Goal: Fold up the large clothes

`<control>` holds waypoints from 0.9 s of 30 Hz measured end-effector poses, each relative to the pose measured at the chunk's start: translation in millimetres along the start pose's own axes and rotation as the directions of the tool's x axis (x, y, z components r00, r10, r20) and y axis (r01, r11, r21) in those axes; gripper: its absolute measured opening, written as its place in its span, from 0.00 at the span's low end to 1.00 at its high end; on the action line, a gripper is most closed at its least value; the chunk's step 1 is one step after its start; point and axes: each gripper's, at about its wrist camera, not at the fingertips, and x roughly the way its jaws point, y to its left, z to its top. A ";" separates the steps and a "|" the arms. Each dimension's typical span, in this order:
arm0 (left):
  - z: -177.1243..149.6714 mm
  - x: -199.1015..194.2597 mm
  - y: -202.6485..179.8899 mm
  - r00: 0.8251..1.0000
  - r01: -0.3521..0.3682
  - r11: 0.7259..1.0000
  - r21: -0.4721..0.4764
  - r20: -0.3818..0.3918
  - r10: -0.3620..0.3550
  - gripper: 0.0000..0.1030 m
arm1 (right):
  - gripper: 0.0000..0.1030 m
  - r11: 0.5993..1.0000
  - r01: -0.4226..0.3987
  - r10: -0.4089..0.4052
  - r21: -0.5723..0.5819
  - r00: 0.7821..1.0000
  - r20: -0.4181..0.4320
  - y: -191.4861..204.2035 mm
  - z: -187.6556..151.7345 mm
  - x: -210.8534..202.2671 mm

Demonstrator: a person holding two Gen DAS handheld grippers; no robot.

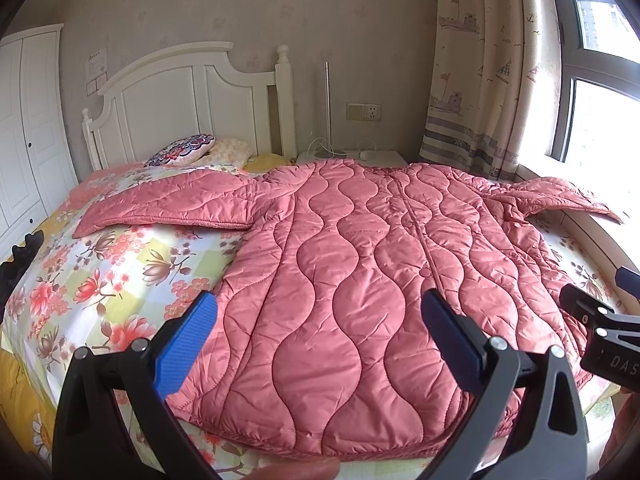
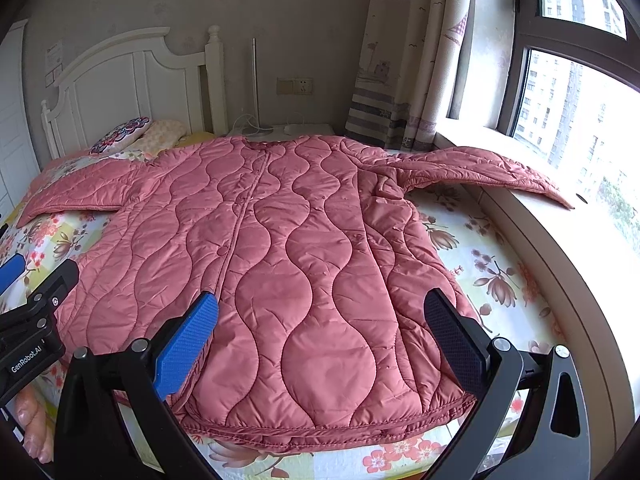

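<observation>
"GenRobot.AI" on left gripper point(image 2: 30, 276); "DAS" on right gripper point(image 1: 600, 304).

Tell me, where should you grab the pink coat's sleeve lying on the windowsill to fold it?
Probably near the cuff of the sleeve, coming from the window side with the open right hand-held gripper. That thin, flat tip lies free on the sill, so a finger could slide underneath and carry it over the coat.

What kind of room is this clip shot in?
A home bedroom, most likely: a pink quilted jacket lies spread on a floral-sheeted bed with a white headboard, beside a curtained window.
</observation>
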 end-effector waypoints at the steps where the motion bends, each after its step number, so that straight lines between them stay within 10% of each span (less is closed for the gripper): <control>1: -1.1 0.2 0.0 1.000 0.001 1.000 0.000 -0.001 -0.001 0.98 | 0.96 1.000 -0.001 0.001 0.000 1.000 0.000 0.5 -0.6 0.1; 27: -6.3 1.5 0.3 1.000 0.004 1.000 0.002 -0.012 -0.004 0.98 | 0.96 1.000 -0.003 0.003 0.009 1.000 -0.024 -0.4 -2.8 8.2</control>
